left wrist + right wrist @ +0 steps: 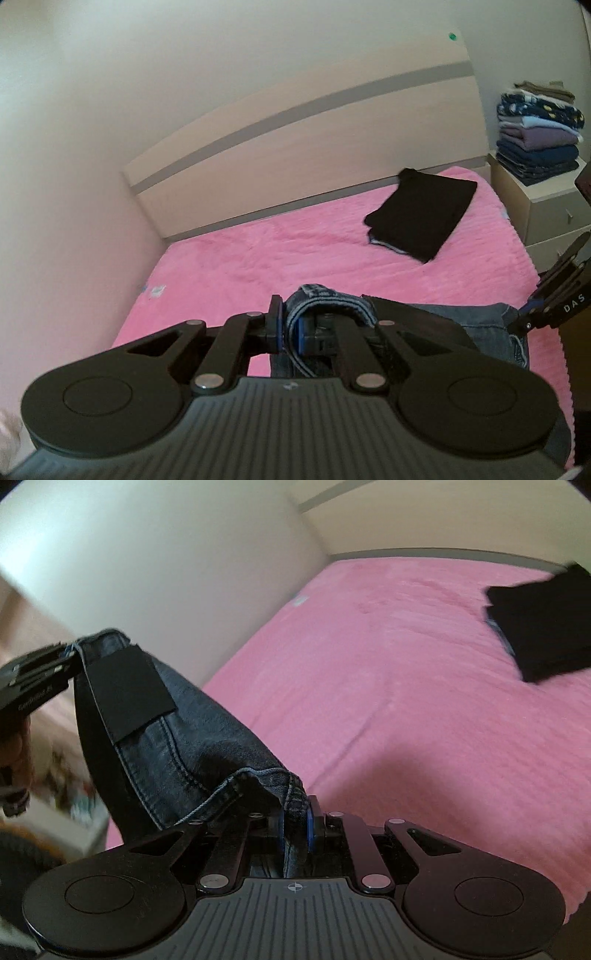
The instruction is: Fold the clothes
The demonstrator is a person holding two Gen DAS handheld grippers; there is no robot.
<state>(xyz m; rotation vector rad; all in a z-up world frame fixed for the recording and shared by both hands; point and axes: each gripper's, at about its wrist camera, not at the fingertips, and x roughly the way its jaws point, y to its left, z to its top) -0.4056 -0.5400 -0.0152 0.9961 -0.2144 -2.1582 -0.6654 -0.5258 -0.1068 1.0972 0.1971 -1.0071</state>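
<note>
One pair of jeans (192,738), held up over the pink bedspread (258,258), stretched between two grippers. Left gripper (291,328) clamped on a hem or band edge; right gripper (295,827) clamped on another edge. One folded black garment (421,210) lies near the headboard (295,147). One clothes stack (539,133) on the nightstand (546,206).

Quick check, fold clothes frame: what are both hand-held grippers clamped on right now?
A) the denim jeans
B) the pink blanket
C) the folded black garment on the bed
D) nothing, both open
A: the left hand-held gripper and the right hand-held gripper each pinch an edge of the denim jeans, which hang between them, while the folded black garment lies untouched on the pink blanket.
</note>
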